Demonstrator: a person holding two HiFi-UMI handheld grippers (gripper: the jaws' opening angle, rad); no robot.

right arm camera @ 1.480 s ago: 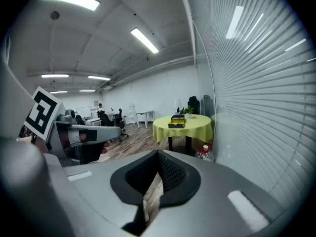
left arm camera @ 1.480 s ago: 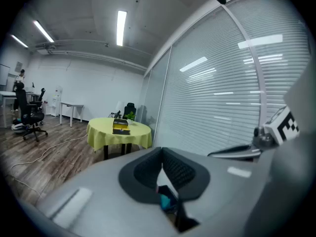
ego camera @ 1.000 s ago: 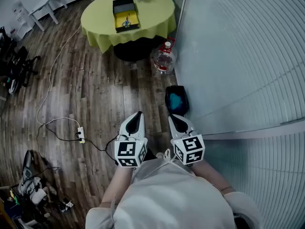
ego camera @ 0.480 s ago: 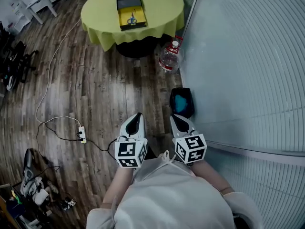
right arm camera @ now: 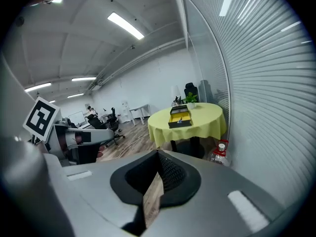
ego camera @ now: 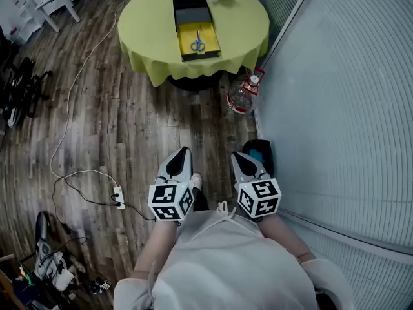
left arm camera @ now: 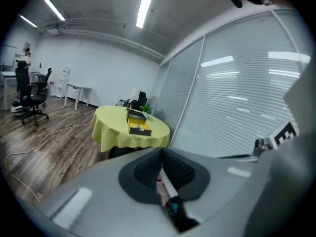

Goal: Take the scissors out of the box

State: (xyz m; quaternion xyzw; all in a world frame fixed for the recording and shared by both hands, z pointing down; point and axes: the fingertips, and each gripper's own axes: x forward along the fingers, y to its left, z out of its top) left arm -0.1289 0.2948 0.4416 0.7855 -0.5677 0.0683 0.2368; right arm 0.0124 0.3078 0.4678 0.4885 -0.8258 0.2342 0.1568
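An open black box (ego camera: 197, 28) with a yellow inside lies on the round table (ego camera: 155, 31) under a yellow-green cloth, far ahead. Blue-handled scissors (ego camera: 197, 44) rest in its near end. My left gripper (ego camera: 182, 152) and right gripper (ego camera: 240, 156) are held side by side close to my body, over the wood floor, well short of the table. Both are shut with nothing in them. The left gripper view shows its gripper (left arm camera: 161, 154) pointing toward the box (left arm camera: 138, 125). From the right gripper (right arm camera: 158, 157) the box (right arm camera: 178, 117) is also far off.
A large water bottle (ego camera: 244, 95) stands on the floor by the table's base. A dark bin with a blue inside (ego camera: 261, 154) sits against the glass wall (ego camera: 335, 108) at my right. A white cable and power strip (ego camera: 118, 197) lie at the left. Office chairs (left arm camera: 30, 98) stand further left.
The table and box have come nearer and lower in the head view as I walk toward them. Both grippers travel along with me, still shut and side by side.
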